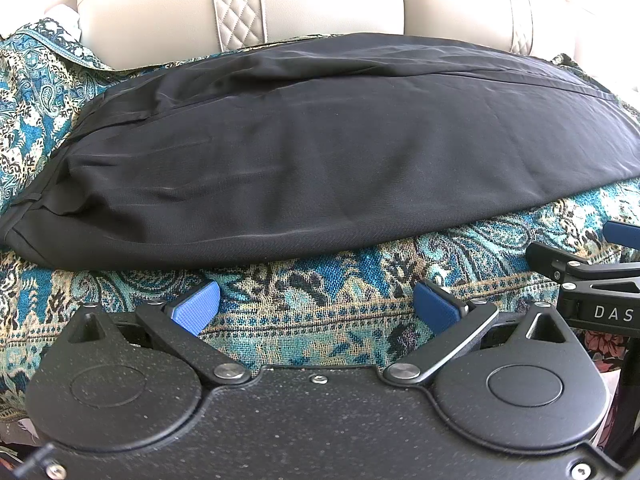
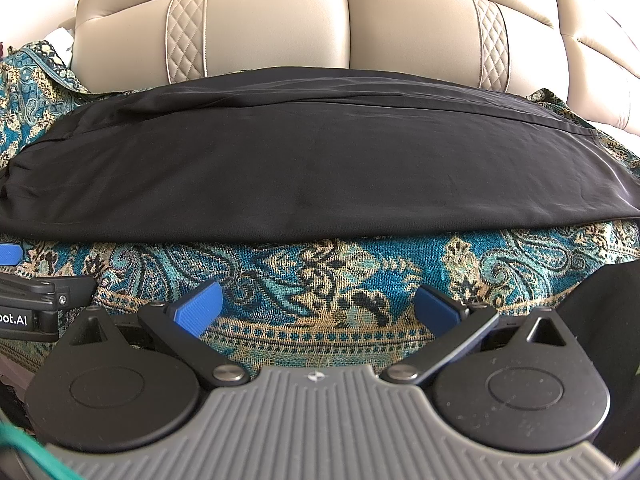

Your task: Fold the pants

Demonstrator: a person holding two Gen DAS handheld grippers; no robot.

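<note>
Support: sofa, beige leather, quilted strips on its backrest.
Cover: teal paisley throw spread on the seat.
On throw: black pants, folded lengthwise, lying flat just beyond both tongs.

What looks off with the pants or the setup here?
Nothing stands out. The black pants lie flat on the patterned throw, folded lengthwise, only mild creases near one end. Both hand-held grippers are open and clear.

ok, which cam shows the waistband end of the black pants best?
Left wrist. The pants show gathered pleats and a seam at the left end. In the right wrist view the pants reach the left frame edge, so that end is cut off.
</note>
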